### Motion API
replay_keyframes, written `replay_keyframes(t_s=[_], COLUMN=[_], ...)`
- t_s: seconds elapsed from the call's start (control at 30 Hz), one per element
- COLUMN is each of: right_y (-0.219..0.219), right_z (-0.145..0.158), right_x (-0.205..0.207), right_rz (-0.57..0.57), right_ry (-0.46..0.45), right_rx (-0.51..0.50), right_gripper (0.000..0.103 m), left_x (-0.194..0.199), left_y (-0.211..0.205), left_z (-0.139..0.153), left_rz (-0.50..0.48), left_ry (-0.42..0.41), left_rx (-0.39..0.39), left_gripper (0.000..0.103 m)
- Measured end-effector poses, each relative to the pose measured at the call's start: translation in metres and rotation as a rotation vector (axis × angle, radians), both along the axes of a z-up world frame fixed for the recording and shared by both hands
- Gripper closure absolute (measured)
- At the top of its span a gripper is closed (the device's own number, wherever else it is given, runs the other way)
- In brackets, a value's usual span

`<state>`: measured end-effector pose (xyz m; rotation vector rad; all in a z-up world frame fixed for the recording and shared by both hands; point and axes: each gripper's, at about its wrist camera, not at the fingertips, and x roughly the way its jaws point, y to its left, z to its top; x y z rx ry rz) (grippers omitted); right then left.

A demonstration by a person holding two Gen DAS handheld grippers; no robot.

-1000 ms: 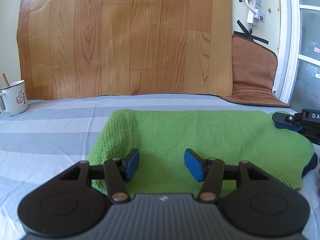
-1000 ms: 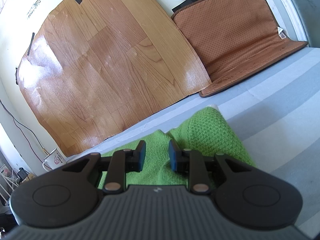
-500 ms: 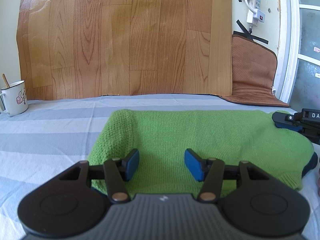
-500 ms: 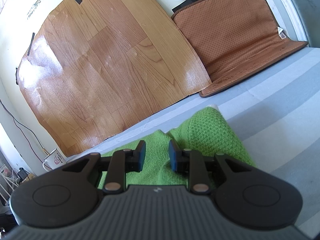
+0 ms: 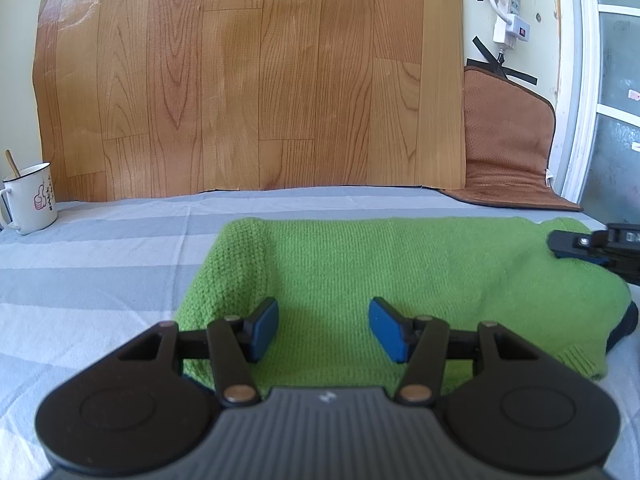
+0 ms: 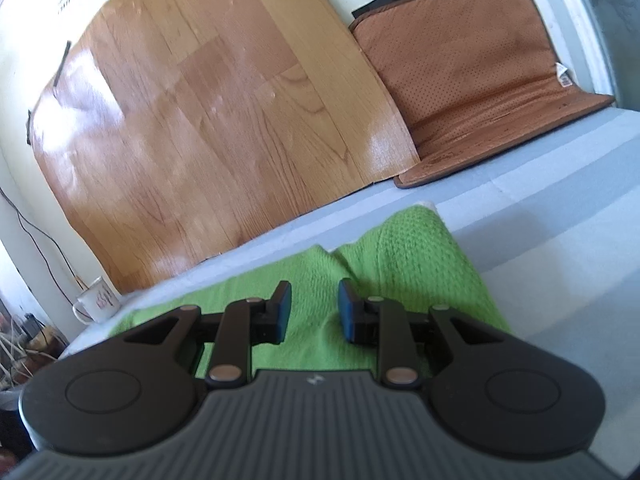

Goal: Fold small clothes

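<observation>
A bright green knitted sweater [image 5: 392, 280] lies folded into a flat band on the grey-striped surface [image 5: 100, 272]. The left gripper [image 5: 323, 330] hovers over it, fingers released and empty; the right gripper [image 6: 314, 312], fingers opening, grips nothing. Further folds appear to remain.

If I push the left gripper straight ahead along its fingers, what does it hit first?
Most likely the green knit garment: the left gripper stands open, tilted down over it, with nothing between the pads. Depth is hard to judge.
</observation>
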<state>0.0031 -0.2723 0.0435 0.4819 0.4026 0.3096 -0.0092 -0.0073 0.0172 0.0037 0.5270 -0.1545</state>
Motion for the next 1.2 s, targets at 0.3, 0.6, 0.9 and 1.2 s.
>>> replay_keyframes(t_s=[0.3, 0.6, 0.9, 1.2], right_y=[-0.060, -0.056, -0.046, -0.046], right_z=[0.006, -0.017, -0.015, -0.015], right_x=[-0.049, -0.030, -0.032, -0.032], right_rz=[-0.147, -0.091, -0.072, -0.067], right_ry=[0.003, 0.176, 0.127, 0.117], right_rx=[0.180, 0.237, 0.152, 0.145], right_gripper=[0.041, 0.034, 0.032, 0.027], left_x=[-0.001, -0.002, -0.002, -0.002], left_y=[0.002, 0.003, 0.002, 0.002], left_z=[0.000, 0.000, 0.000, 0.000], left_rz=[-0.005, -0.005, -0.008, -0.007], left_ry=[-0.013, -0.014, -0.015, -0.016], left_rx=[-0.005, 0.000, 0.000, 0.001], left_gripper=[0.050, 0.050, 0.049, 0.049])
